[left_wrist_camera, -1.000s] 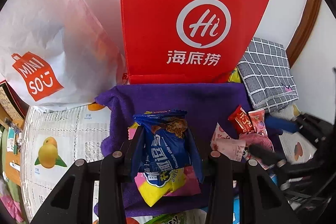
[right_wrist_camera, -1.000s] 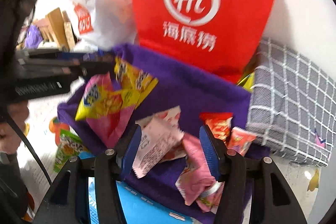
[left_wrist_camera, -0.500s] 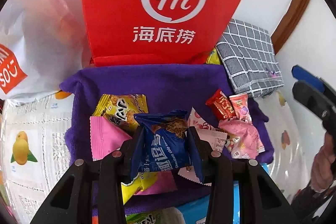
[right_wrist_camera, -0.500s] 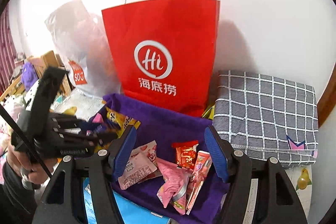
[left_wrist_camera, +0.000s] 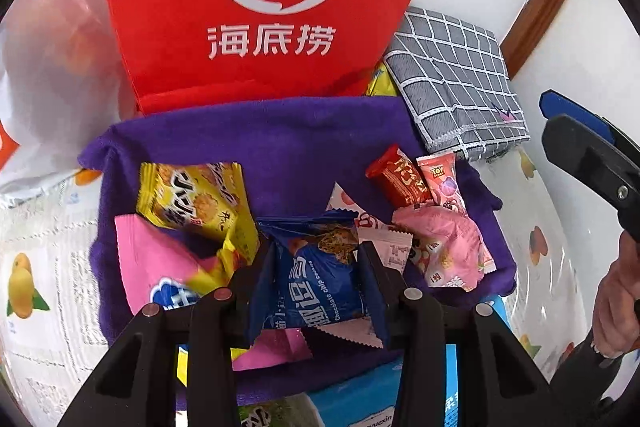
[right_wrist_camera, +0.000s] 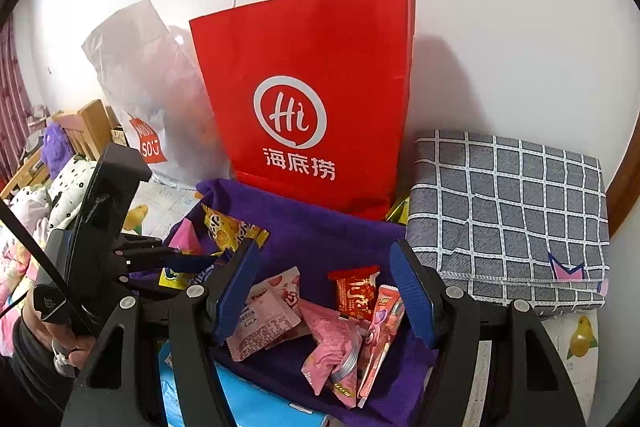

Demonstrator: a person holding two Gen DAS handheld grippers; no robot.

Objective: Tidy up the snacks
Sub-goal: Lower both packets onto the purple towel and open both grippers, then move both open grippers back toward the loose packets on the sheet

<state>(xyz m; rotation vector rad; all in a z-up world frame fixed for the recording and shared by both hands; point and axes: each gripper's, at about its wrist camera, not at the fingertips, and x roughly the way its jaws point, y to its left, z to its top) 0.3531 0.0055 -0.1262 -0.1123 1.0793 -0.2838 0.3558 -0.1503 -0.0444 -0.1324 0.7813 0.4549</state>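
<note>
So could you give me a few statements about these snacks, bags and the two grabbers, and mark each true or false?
1. The left gripper is clamped on a blue cookie packet. True.
2. The right gripper holds the small red packet. False: its jaws stand open and hold nothing; that packet lies on the purple cloth.
3. The red paper bag stands upright behind the cloth. True.
4. The grey checked fabric is spread under the snacks. False: it lies folded beside the cloth, at the right in the right wrist view.
5. A yellow biscuit packet lies on the cloth. True.
</note>
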